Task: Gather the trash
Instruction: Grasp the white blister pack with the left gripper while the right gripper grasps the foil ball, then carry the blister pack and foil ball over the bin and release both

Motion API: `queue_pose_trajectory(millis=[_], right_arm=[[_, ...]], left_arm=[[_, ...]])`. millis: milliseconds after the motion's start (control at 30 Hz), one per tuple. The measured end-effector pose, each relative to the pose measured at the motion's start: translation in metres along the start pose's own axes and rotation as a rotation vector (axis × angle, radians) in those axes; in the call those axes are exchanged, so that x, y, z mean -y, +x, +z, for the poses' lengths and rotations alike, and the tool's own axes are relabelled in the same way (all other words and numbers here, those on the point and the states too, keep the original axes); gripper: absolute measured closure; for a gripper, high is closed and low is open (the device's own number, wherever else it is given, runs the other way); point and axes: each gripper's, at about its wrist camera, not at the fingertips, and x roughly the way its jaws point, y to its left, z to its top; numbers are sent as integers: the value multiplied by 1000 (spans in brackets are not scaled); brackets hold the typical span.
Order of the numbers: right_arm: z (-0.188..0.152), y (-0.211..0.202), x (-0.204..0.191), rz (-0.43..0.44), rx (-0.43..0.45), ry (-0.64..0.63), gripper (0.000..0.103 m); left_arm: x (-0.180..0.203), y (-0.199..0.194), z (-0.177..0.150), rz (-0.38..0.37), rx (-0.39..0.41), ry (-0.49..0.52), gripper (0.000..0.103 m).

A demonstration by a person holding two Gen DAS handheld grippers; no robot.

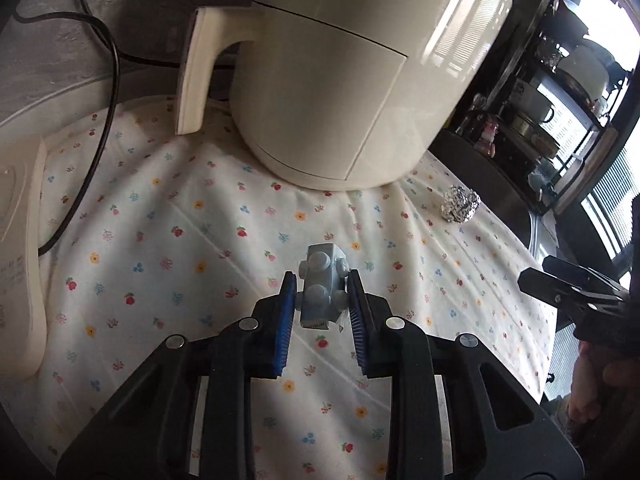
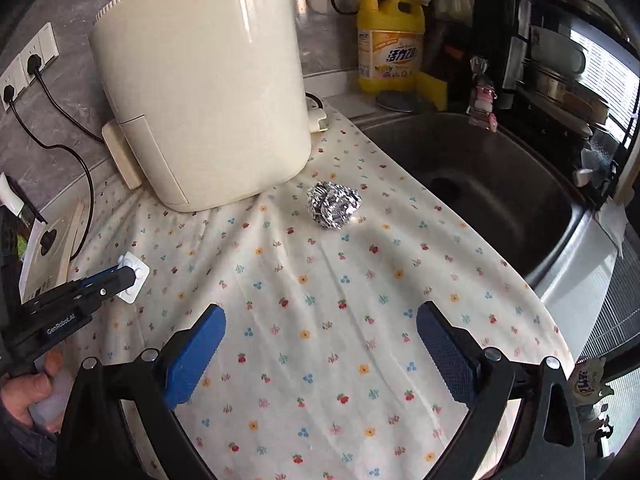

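My left gripper [image 1: 322, 284] is shut on a small white pill blister pack [image 1: 322, 288], holding it just above the flowered cloth [image 1: 200, 240]. The same pack [image 2: 134, 278] shows in the right wrist view, pinched by the left gripper [image 2: 126, 276] at the left. A crumpled ball of aluminium foil [image 2: 334, 206] lies on the cloth in front of the cream appliance; it also shows in the left wrist view [image 1: 460, 204]. My right gripper [image 2: 320, 324] is open and empty, some way short of the foil ball. It shows in the left wrist view [image 1: 532, 280] at the right edge.
A large cream air fryer [image 2: 200, 80] stands at the back of the cloth. A steel sink [image 2: 480, 184] lies to the right, with a yellow detergent bottle [image 2: 390, 44] and a dish rack [image 2: 568, 80] behind it. Wall sockets [image 2: 28, 68] and black cords [image 2: 72, 152] are at the left.
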Motion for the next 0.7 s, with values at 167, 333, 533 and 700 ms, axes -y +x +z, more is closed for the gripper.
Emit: queue_pose_trajectory(millis=[167, 333, 533, 700], right_arm=[[37, 33, -1, -11, -10, 40, 18], [62, 63, 3, -48, -9, 93, 17], [76, 95, 3, 4, -98, 79, 64], [68, 53, -14, 78, -32, -26, 64]], left_arm=[[-18, -2, 12, 24, 34, -39, 77], [-32, -5, 24, 65, 78, -98, 77], [-33, -11, 34, 97, 112, -134, 77], [-18, -36, 29, 99, 148, -123, 77]])
